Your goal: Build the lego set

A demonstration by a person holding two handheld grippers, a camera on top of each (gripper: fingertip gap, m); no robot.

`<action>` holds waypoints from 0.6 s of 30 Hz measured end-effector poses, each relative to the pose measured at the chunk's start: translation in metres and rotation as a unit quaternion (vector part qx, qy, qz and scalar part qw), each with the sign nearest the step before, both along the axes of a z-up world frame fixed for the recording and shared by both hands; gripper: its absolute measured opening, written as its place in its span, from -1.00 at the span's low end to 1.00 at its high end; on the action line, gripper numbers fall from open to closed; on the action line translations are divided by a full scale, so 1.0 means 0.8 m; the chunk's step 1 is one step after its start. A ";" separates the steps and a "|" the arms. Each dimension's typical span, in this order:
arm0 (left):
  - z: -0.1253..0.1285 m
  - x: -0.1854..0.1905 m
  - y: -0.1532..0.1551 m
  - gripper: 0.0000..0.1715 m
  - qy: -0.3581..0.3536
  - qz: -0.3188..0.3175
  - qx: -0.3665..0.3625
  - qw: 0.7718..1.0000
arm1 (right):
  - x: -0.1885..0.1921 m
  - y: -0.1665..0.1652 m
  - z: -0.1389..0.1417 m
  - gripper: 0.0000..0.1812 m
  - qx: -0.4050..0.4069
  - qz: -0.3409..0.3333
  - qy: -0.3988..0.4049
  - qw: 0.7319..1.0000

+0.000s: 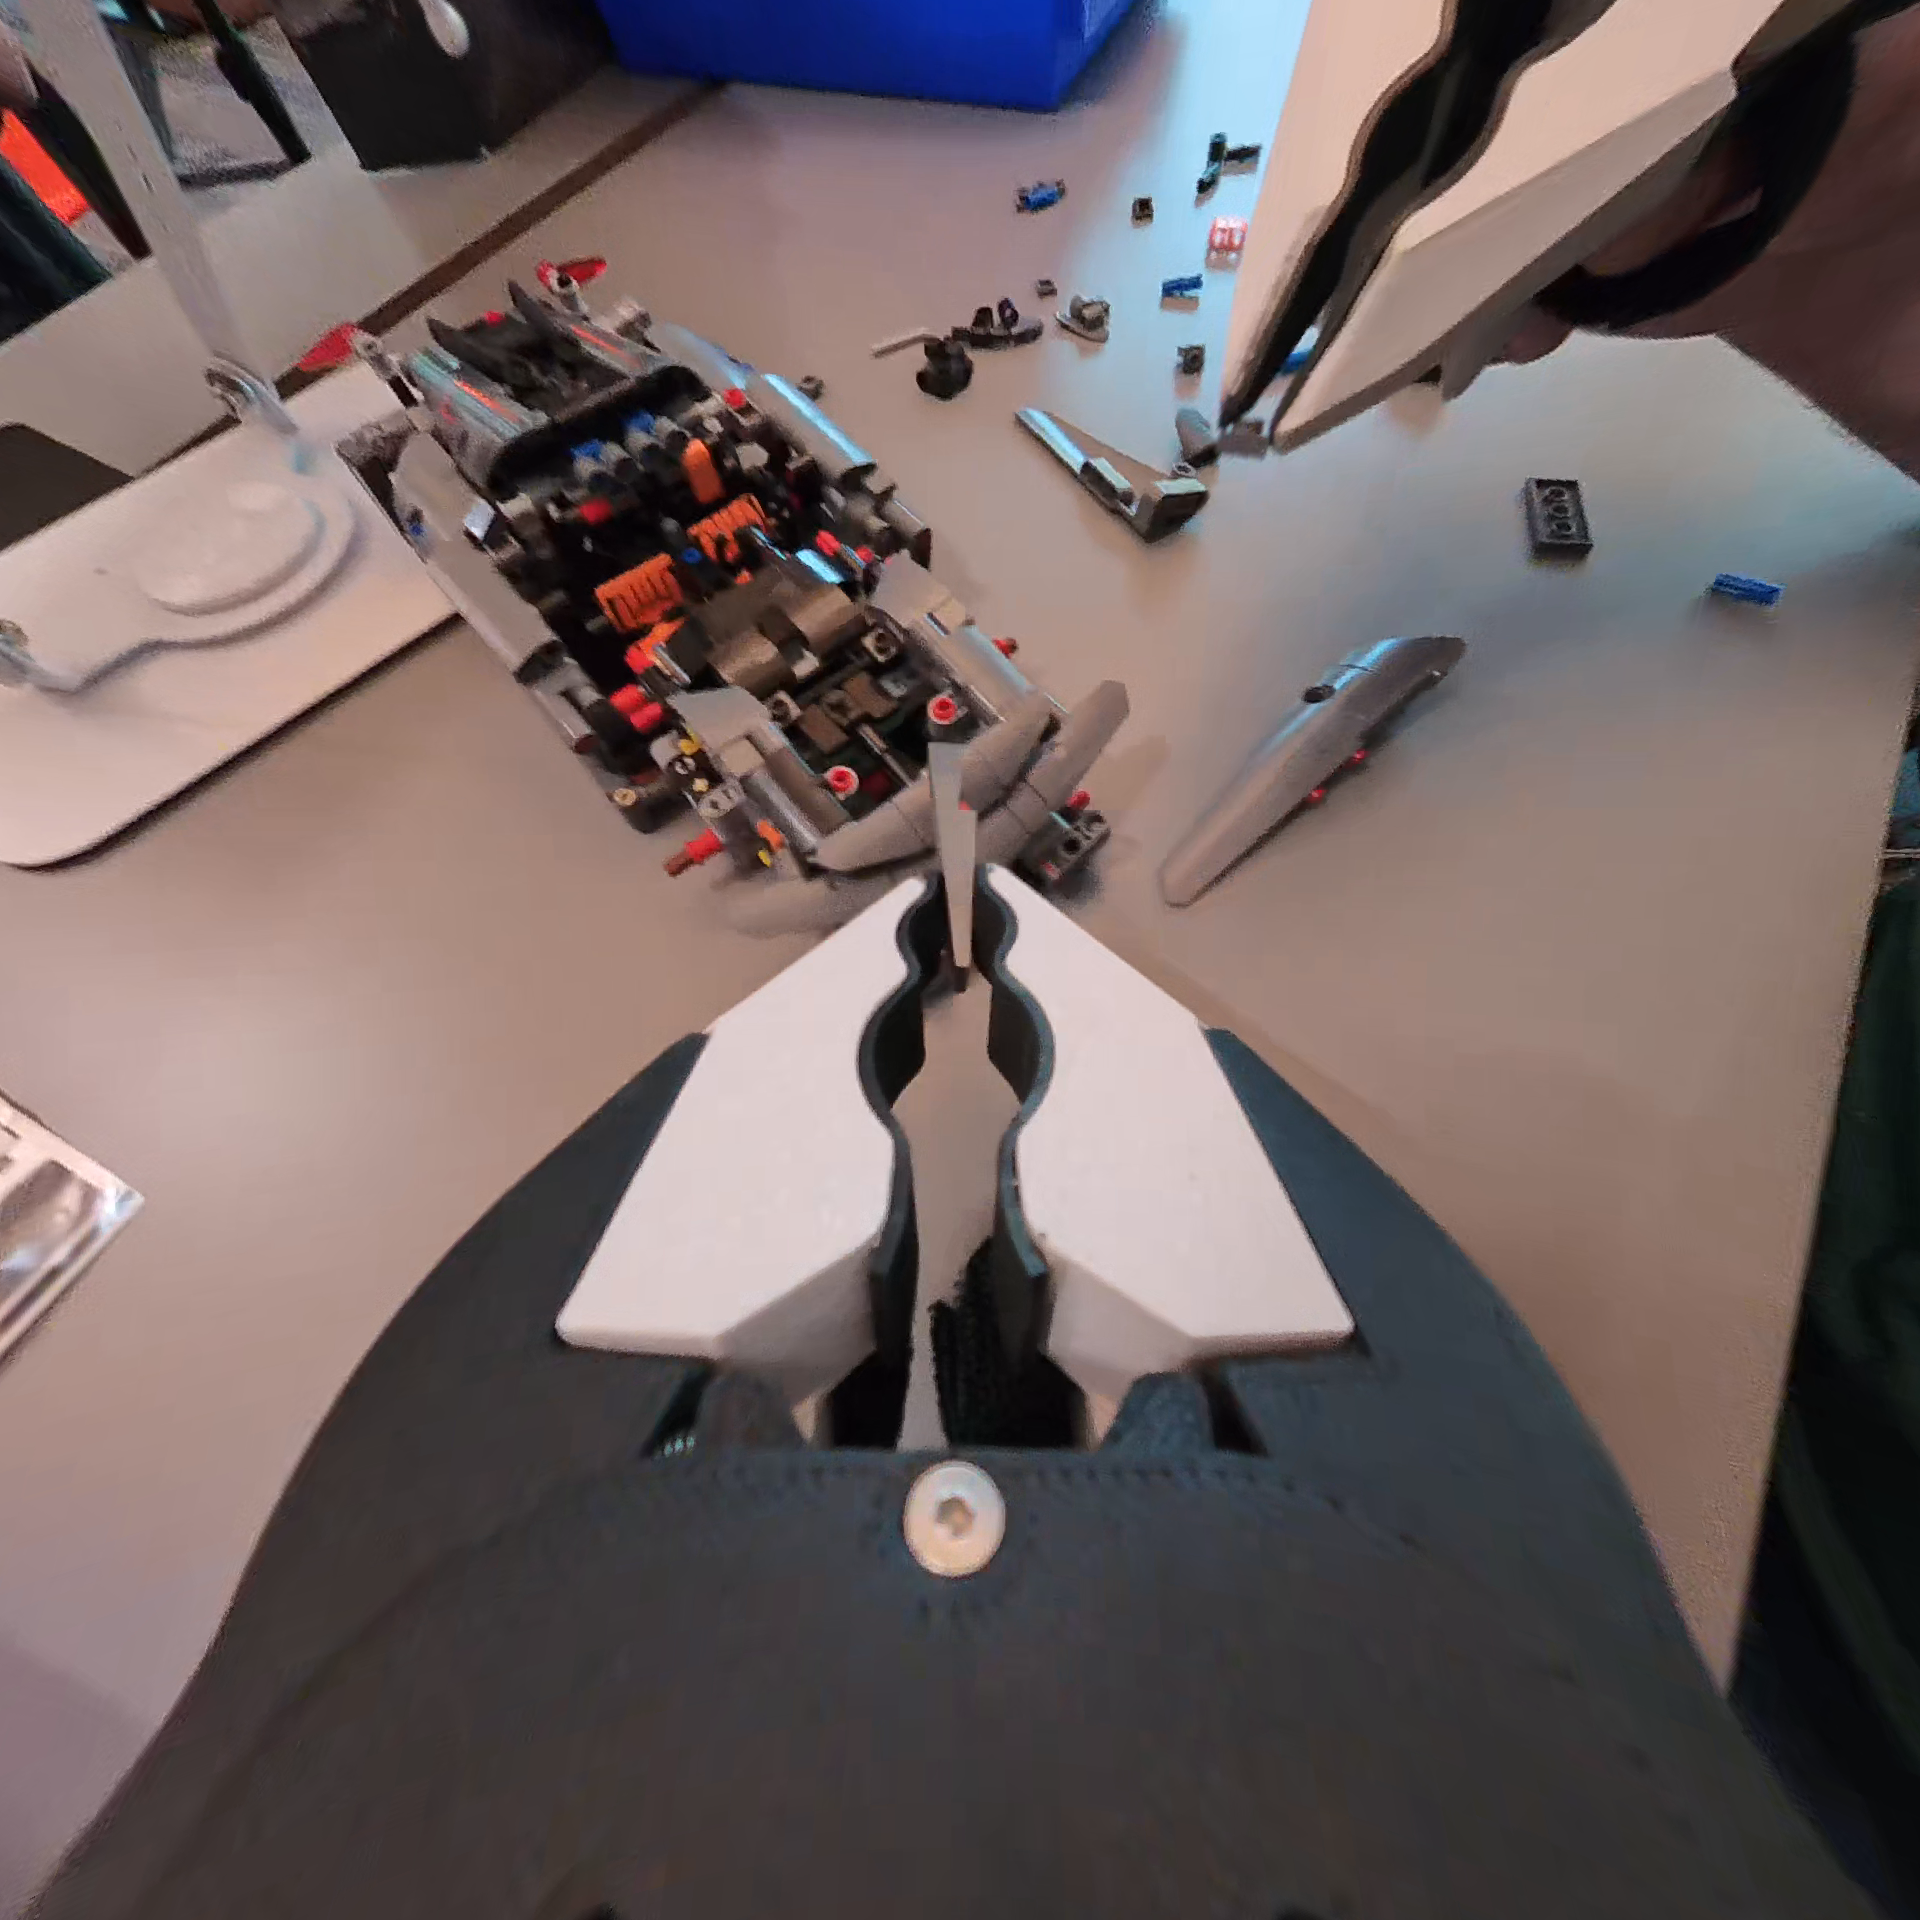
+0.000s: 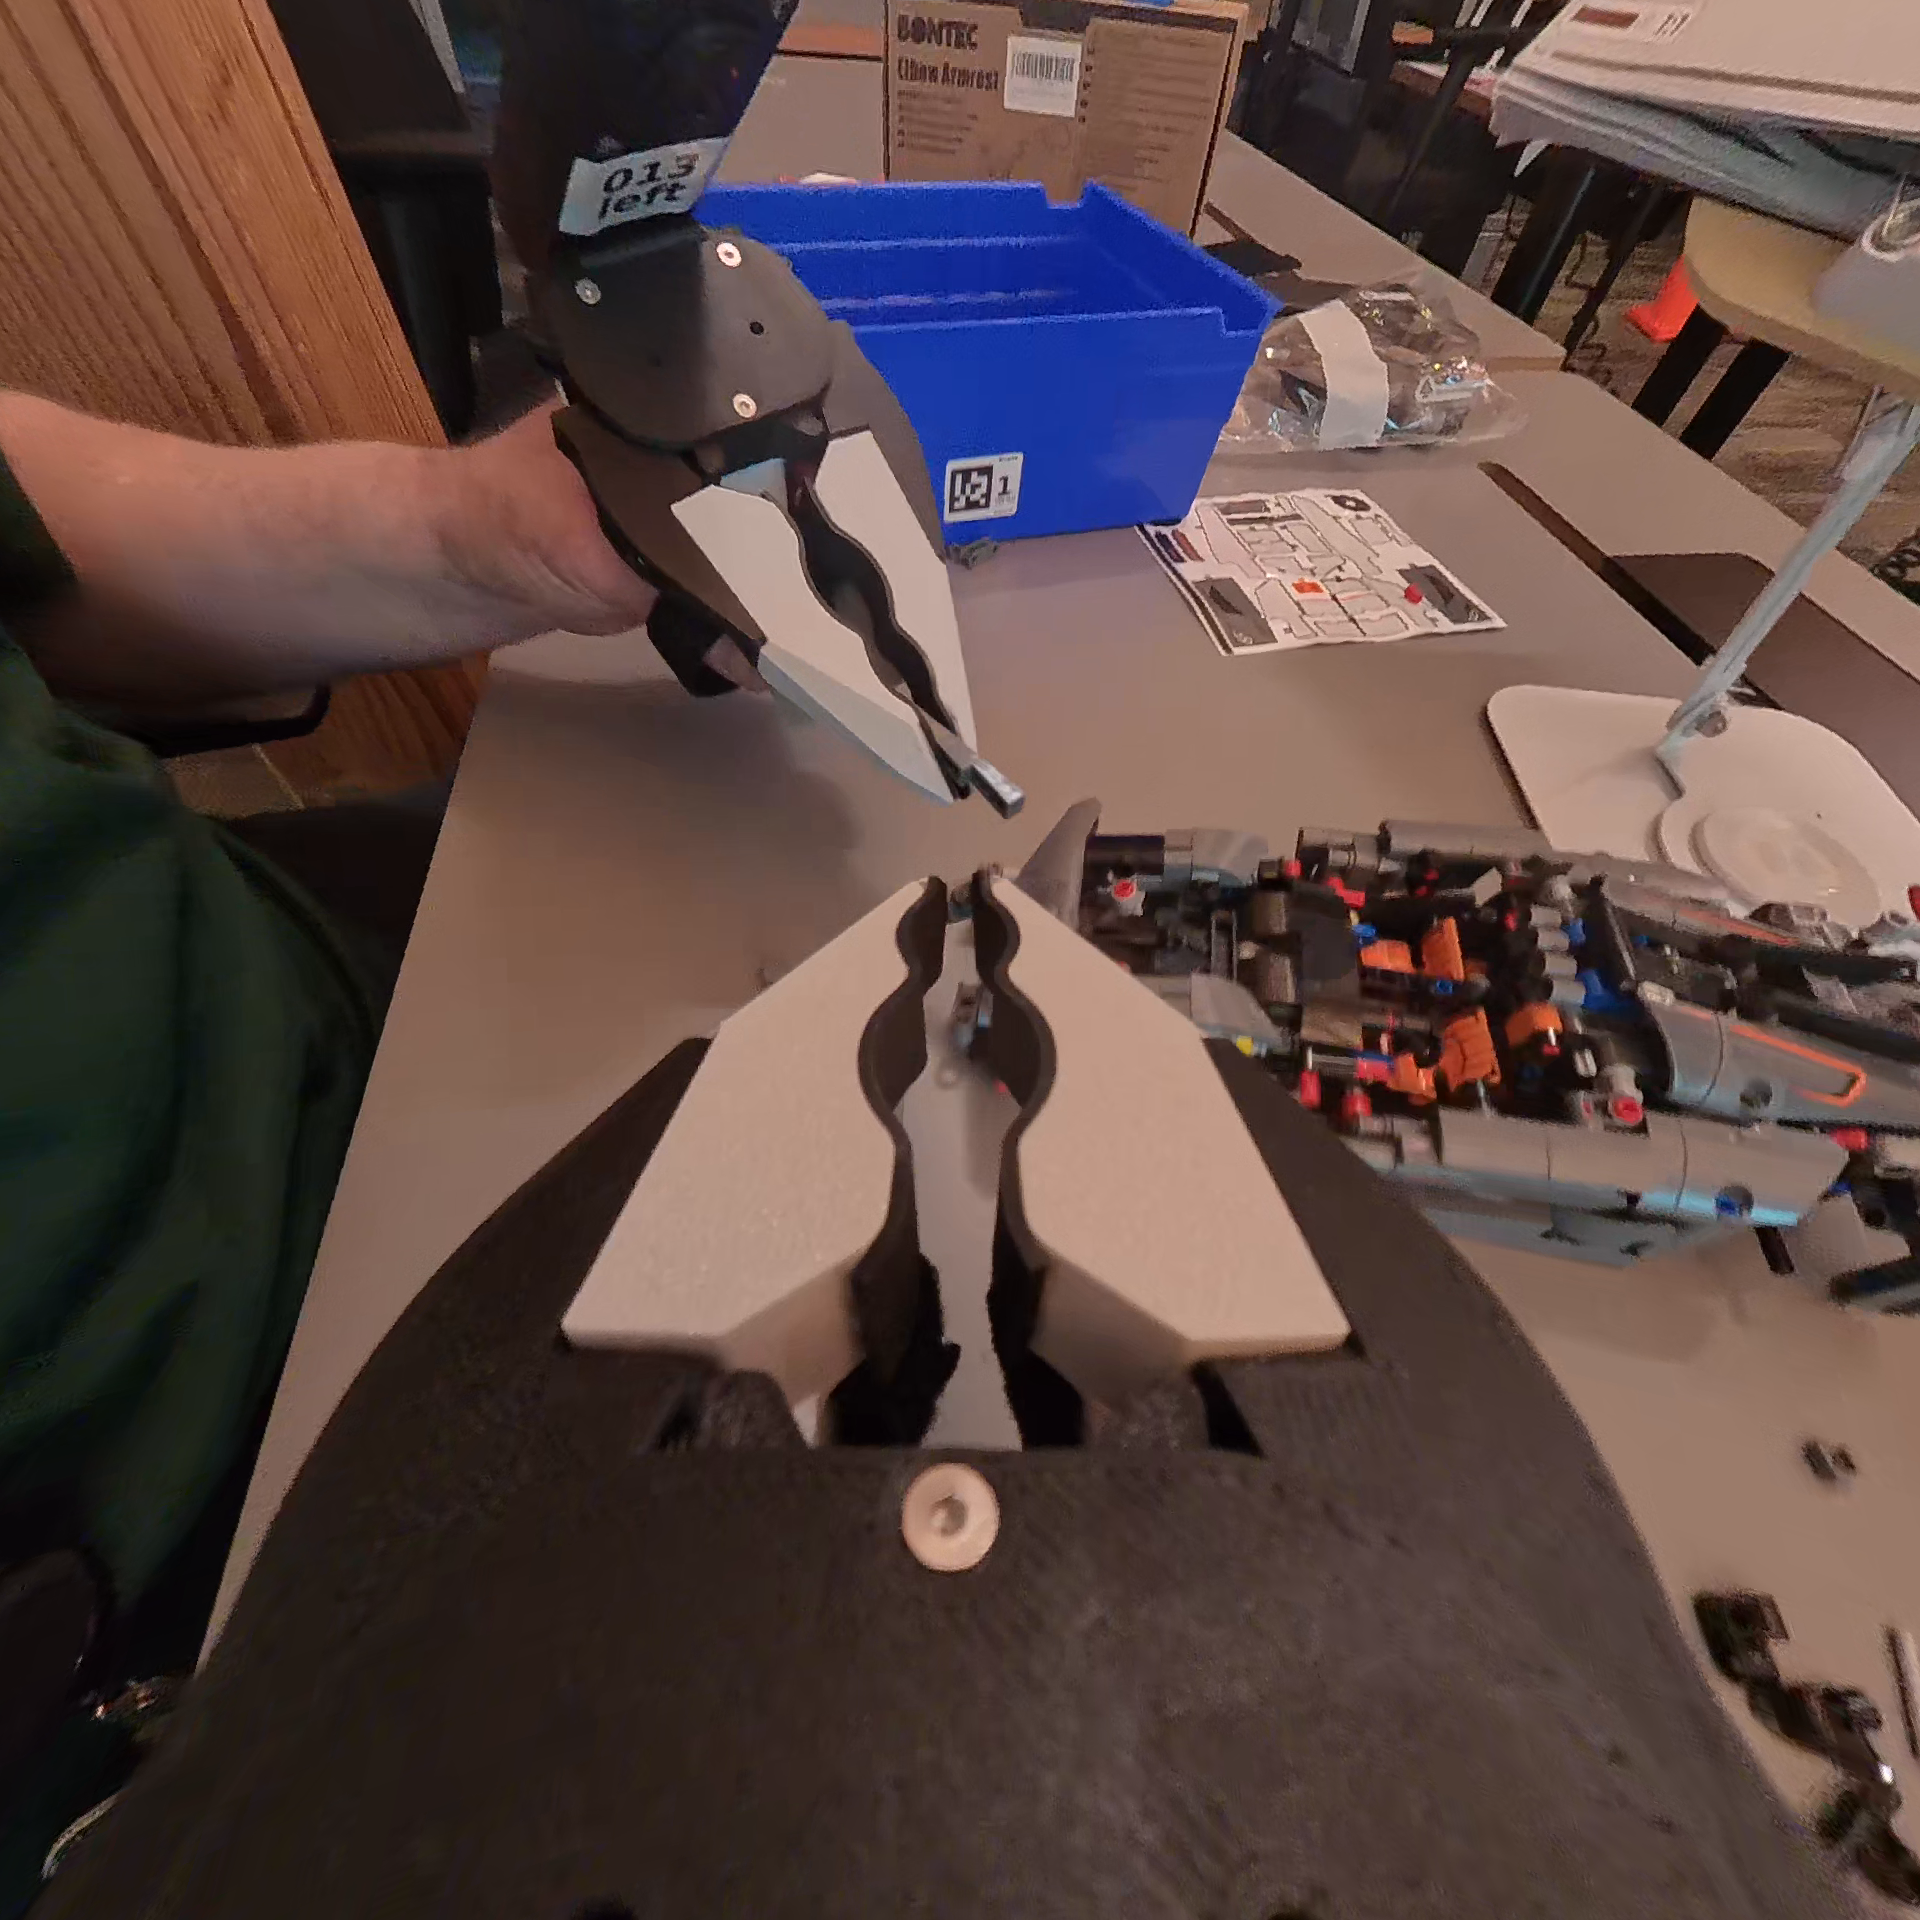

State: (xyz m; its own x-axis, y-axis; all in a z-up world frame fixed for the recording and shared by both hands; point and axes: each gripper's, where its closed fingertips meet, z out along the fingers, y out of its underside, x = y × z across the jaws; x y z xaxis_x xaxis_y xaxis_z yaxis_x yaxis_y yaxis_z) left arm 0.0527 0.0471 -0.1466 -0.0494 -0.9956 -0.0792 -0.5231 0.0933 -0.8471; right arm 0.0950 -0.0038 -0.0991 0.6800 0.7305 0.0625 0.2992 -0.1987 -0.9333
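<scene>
Left gripper pinches a thin grey lego strip by 1 end, its long axis running straight out from the tips toward the near end of the half-built lego car, which lies just ahead on the table, nearer this claw than the other. Right gripper is pressed nearly together on a small dark piece (can't ID it), w/ loose parts below. Blue bin behind the car looks empty as far as visible; a clear bag beside it holds more parts.
</scene>
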 end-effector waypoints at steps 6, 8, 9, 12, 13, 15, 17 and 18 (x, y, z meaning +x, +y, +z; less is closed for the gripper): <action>0.000 0.013 0.022 -0.97 -0.019 -0.013 0.001 1.000 | -0.022 0.036 0.018 -0.97 0.003 0.033 0.035 0.999; 0.002 0.014 0.026 -0.97 -0.029 -0.013 -0.009 0.999 | -0.031 0.042 0.024 -0.97 0.003 0.048 0.052 0.997; 0.003 0.013 0.027 -0.97 -0.033 -0.015 -0.012 0.999 | -0.035 0.045 0.026 -0.97 0.001 0.053 0.062 0.997; -0.001 0.009 0.023 -0.97 -0.036 -0.027 -0.037 0.998 | -0.041 0.054 0.028 -0.97 -0.011 0.058 0.084 0.995; -0.006 0.007 0.025 -0.97 -0.029 -0.026 -0.035 0.999 | -0.042 0.058 0.027 -0.97 -0.015 0.057 0.087 0.994; -0.006 0.004 0.032 -0.97 -0.027 -0.017 -0.031 0.999 | -0.041 0.064 0.025 -0.97 -0.022 0.053 0.090 0.994; -0.001 0.005 0.031 -0.97 -0.039 -0.023 -0.043 0.998 | -0.040 0.070 0.023 -0.97 -0.026 0.049 0.092 0.994; -0.001 0.005 0.031 -0.97 -0.038 -0.023 -0.045 0.998 | -0.040 0.072 0.023 -0.97 -0.026 0.046 0.092 0.994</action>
